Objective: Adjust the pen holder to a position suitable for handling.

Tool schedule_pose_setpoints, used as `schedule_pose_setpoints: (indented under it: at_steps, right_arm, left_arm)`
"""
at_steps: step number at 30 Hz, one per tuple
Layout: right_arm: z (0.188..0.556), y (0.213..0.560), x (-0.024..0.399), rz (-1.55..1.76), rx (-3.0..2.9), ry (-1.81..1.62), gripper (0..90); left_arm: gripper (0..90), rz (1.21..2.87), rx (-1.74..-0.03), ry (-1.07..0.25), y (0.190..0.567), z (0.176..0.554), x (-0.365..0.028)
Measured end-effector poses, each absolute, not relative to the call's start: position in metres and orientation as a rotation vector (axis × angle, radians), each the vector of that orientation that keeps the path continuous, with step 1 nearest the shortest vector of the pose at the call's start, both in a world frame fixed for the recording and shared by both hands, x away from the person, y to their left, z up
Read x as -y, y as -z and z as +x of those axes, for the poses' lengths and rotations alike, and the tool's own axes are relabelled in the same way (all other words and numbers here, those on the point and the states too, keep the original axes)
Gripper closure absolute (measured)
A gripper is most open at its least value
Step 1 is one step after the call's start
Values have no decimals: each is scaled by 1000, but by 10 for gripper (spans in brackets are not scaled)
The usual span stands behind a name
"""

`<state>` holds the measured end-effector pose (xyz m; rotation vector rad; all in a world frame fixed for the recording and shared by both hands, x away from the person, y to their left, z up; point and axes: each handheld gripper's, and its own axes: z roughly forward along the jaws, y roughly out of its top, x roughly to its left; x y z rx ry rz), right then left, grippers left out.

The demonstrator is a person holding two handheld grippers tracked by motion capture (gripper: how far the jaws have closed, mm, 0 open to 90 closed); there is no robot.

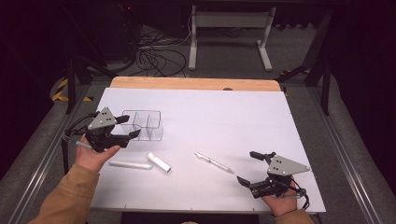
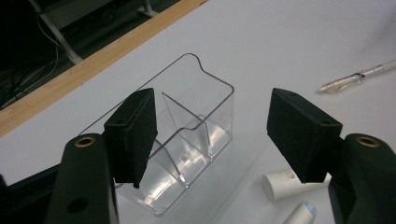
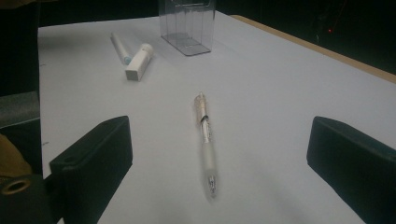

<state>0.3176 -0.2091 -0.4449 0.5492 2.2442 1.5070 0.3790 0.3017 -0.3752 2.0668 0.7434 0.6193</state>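
1. The fingers (image 2: 299,135) of the left gripper (image 1: 122,129) are standing apart, with nothing being pressed between them; one pad is being held over the near end of the clear divided box (image 2: 187,140), the other outside its wall.
2. The fingers (image 3: 93,158) of the right gripper (image 1: 250,168) are being held wide apart and empty, low over the table (image 1: 233,112), with the clear pen (image 3: 205,135) lying between and ahead of them.
3. The clear divided box (image 1: 142,124) is sitting upright at the left of the table, and all its compartments are being seen empty.
4. The box is being judged light, rigid and brittle, with smooth walls likely to slip; a hold across one thin wall or a divider is being advised, with modest pressure.
5. The pen (image 1: 214,162) is being judged light, stiff and liable to roll; a hold across the barrel near its middle is being advised.
6. A white cap-like tube (image 1: 159,162) and a white stick (image 1: 130,164) are lying near the box, just apart from each other.
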Motion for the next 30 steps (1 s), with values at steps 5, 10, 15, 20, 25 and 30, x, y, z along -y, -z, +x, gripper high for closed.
schedule_pose_setpoints:
  at_steps: [5,10,15,20,25,30]
  right_arm:
    - [318,445,209,550,-2247,-1504,73]
    - [318,445,208,547,-2246,-1506,73]
    - [318,445,208,547,-2247,-1505,73]
    - [318,445,208,542,-2247,-1505,73]
    - [318,446,208,542,-2250,-1504,73]
    - [318,446,208,541,-2250,-1503,73]
  left_arm:
    - [341,2102,-757,-606,374,387,-303]
    - [342,2117,-778,-588,373,395,-304]
    - [360,2132,-770,-590,371,398,-304]
    - [407,2183,-756,-587,368,404,-306]
    - [441,2261,-736,-553,367,410,-306]
    - [471,2323,-727,-534,367,416,-305]
